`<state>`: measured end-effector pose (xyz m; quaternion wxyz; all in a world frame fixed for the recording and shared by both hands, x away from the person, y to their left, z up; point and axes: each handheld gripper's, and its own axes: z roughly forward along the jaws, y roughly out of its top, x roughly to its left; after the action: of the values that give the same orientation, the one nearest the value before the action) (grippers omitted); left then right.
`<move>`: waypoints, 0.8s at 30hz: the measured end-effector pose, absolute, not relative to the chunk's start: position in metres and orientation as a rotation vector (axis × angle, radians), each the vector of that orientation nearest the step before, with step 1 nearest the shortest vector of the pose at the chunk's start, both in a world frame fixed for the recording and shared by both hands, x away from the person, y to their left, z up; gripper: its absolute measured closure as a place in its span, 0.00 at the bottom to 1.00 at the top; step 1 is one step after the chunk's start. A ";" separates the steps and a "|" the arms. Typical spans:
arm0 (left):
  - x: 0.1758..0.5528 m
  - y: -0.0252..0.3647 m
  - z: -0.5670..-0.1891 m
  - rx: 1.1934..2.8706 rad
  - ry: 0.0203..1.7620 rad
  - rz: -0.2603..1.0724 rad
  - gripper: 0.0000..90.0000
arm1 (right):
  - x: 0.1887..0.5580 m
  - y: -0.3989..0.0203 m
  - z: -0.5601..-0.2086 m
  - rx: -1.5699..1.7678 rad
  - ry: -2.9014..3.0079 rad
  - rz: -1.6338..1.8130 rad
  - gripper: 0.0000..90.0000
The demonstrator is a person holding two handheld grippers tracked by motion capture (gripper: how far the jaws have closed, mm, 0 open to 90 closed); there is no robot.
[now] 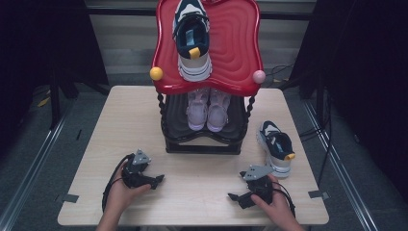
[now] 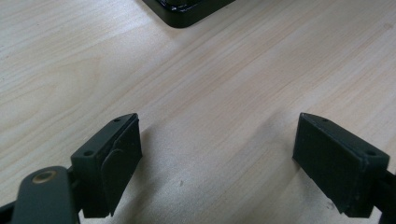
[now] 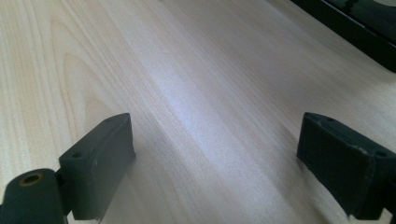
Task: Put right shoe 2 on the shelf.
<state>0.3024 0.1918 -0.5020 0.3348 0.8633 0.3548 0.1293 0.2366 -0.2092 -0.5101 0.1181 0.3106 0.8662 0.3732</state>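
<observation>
High view shows the left gripper point(image 1: 156, 179) and the right gripper point(image 1: 233, 196) resting low over the wooden table point(image 1: 202, 178), both with jaws spread wide and empty, while the navy-and-white sneaker point(image 1: 276, 147) lies on the table just beyond the right gripper, beside the black rack point(image 1: 202, 144).

Bright table, dark surround (soft focus)

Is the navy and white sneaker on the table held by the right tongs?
No: in the high view the navy and white sneaker stands on the wooden table, apart from the open, empty right tongs.
</observation>
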 end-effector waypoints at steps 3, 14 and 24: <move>0.301 0.192 -0.504 2.233 0.927 0.344 0.16 | 0.237 -0.209 -0.510 0.908 2.537 1.094 0.11; 0.297 0.195 -0.508 2.188 0.908 0.362 0.13 | 0.239 -0.214 -0.505 0.938 2.568 1.054 0.15; 0.297 0.195 -0.509 2.187 0.908 0.361 0.13 | 0.239 -0.232 -0.485 0.960 2.642 1.011 0.16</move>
<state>0.2972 0.1946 -0.5085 0.3644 0.8502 0.3530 0.1405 0.2394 -0.2318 -0.4848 0.0770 0.3204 0.8818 0.3373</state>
